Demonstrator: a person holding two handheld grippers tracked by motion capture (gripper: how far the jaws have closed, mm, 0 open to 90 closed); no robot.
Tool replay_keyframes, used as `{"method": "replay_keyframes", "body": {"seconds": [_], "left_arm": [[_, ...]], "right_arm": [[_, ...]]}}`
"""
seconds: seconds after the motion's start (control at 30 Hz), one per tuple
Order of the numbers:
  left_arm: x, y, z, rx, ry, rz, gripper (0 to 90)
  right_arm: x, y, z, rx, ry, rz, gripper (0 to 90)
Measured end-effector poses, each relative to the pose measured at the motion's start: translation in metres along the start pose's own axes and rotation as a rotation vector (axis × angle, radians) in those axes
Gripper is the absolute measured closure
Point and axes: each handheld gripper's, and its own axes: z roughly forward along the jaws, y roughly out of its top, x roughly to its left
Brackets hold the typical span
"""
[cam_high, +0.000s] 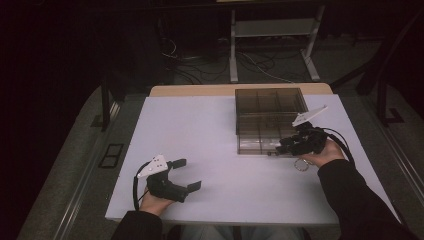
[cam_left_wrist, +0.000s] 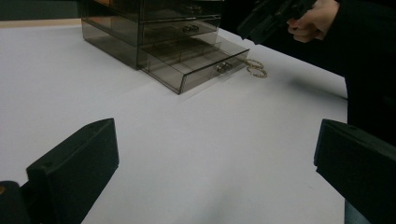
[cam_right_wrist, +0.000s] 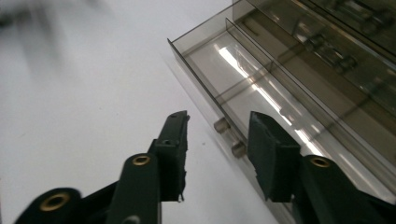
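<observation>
A person seated at a white worktop (cam_high: 210, 150) works a smoked-plastic drawer organiser (cam_high: 270, 120) with two hand-held claws. The bottom drawer (cam_left_wrist: 196, 63) stands pulled partly out, its small round knob (cam_right_wrist: 221, 124) facing the right claw (cam_right_wrist: 217, 140), whose jaws sit part-way apart on either side of the knob with no pad pressing on it; nothing is held. In the right gripper view the drawer's visible compartments look empty. Two gold-coloured rings (cam_left_wrist: 255, 68) lie on the worktop just beside the drawer's front corner, close under the right hand (cam_high: 325, 150). The left claw (cam_high: 186, 174) rests near the worktop's front edge, well apart from the organiser, jaws spread wide and empty.

Judging from how things lie, the opening of the drawer appears done, and the work looks about half way: the rings have yet to be picked up and placed in a compartment, and the drawer is still to be pushed shut. Whether the rings are linked to one another cannot be told
</observation>
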Motion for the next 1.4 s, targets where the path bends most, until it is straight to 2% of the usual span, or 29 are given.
{"method": "replay_keyframes", "body": {"seconds": [0.17,0.37,0.43,0.5,0.57,0.7,0.73,0.77,1.13,1.4], "left_arm": [[-0.001,0.000,0.000,0.002,0.001,0.003,0.0],[-0.001,0.000,-0.002,-0.008,0.005,0.002,0.0],[-0.001,0.000,-0.002,-0.010,0.006,0.001,0.0],[-0.002,0.000,-0.003,-0.011,0.006,-0.001,0.0],[-0.002,0.000,-0.004,-0.013,0.005,-0.004,0.0],[-0.002,0.000,-0.003,-0.015,0.001,-0.002,0.0],[-0.002,0.000,-0.003,-0.014,0.000,-0.003,0.0],[-0.002,0.000,-0.003,-0.014,0.001,-0.003,0.0],[-0.003,0.000,-0.002,-0.011,0.002,-0.004,0.0],[-0.003,-0.001,-0.002,-0.009,0.000,-0.006,0.0]], "right_arm": [[0.004,-0.009,-0.012,-0.026,-0.007,0.051,41.4],[0.011,-0.017,-0.021,-0.045,-0.020,0.066,20.1],[0.015,-0.019,-0.022,-0.046,-0.033,0.062,18.2],[0.018,-0.020,-0.022,-0.046,-0.042,0.053,10.3],[0.022,-0.022,-0.022,-0.040,-0.059,0.049,10.4],[0.025,-0.026,-0.022,-0.056,-0.062,0.047,9.3],[0.026,-0.027,-0.022,-0.057,-0.068,0.048,1.9],[0.026,-0.028,-0.021,-0.052,-0.075,0.056,0.3],[0.024,-0.053,-0.020,-0.049,-0.052,0.095,0.5],[0.019,-0.072,-0.014,-0.027,-0.046,0.116,0.5]]}}
